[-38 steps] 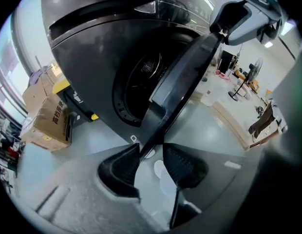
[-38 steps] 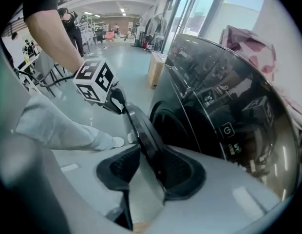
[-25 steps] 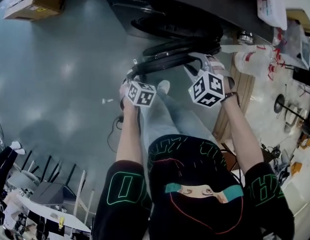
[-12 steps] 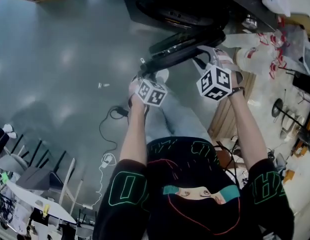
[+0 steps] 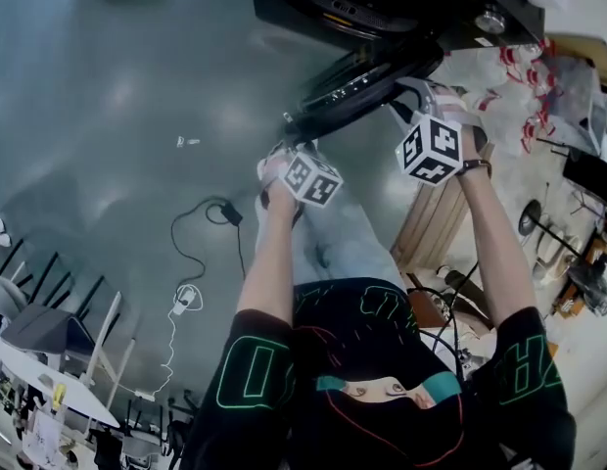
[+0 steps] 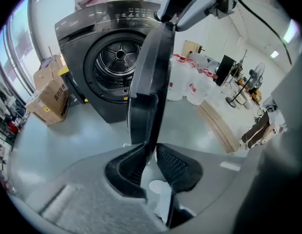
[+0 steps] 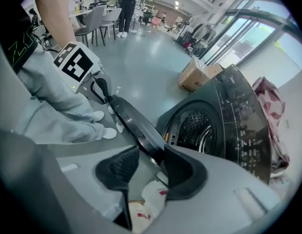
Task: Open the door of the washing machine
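Observation:
The dark front-loading washing machine point(image 5: 382, 8) stands at the top of the head view, its drum point(image 6: 119, 57) uncovered. Its round door point(image 5: 362, 81) hangs swung out, edge-on to me. My left gripper point(image 6: 150, 152) straddles the door's free rim point(image 6: 151, 82); its jaws are closing and the pads sit against the rim on both sides. My right gripper point(image 7: 148, 157) has the door's upper rim point(image 7: 136, 126) between open jaws: the rim lies against the right finger, with a gap at the left pad. The head view shows the left gripper point(image 5: 289, 140) and right gripper point(image 5: 409, 91) at the door.
Cardboard boxes point(image 6: 48, 94) sit left of the machine. White bags with red tape point(image 5: 499, 76) and a wooden board point(image 5: 426, 218) are to its right. A cable point(image 5: 201, 233) trails on the grey floor. My legs and shoes point(image 7: 100, 116) are close to the door.
The door has swung further out from the machine. Both grippers have travelled with it, drifting right in the head view.

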Tool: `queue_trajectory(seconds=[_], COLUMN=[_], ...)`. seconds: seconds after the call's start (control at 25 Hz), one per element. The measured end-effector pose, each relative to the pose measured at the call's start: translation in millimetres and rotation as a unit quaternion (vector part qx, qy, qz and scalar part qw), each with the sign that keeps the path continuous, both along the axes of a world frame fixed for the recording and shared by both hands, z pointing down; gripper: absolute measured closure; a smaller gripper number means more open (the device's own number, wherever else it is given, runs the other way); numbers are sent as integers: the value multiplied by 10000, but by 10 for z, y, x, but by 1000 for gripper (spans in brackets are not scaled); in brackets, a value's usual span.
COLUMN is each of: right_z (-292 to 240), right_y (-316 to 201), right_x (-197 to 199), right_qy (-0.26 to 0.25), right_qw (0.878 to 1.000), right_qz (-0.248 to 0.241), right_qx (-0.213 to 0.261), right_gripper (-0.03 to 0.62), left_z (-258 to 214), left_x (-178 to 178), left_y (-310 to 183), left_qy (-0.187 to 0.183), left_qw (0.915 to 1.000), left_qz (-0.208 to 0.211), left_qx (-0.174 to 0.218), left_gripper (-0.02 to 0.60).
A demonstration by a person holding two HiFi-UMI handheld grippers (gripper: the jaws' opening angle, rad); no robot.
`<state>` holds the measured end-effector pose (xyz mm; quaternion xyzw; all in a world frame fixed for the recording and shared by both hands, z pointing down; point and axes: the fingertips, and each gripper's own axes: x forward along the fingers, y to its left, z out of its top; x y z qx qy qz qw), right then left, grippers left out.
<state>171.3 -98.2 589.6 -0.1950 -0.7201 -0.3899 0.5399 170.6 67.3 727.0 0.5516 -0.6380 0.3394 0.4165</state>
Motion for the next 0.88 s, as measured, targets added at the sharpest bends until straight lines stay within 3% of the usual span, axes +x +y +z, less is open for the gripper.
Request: queue_trajectory(seconds=[0.2, 0.44, 0.72, 0.88], right_z=[-7, 3, -4, -7], right_y=[-14, -40, -115, -203], right_x=[152, 421, 958, 1061], right_qy=[62, -154, -97, -164], right_qw=[9995, 9973, 9918, 9885], right_qz=[-303, -716, -1271, -1487], right_qx=[27, 18, 83, 224], right_gripper=[430, 430, 430, 430], left_z=[-9, 29, 1, 3], left_x=[241, 699, 1526, 1775], left_y=[-17, -68, -207, -343], left_qy=[-22, -169, 588, 667], left_qw=[9990, 9924, 9923, 9917], left_qz=[-436, -1150, -1070, -1080], left_qx=[-34, -413, -219, -187], left_gripper=[505, 503, 506, 506])
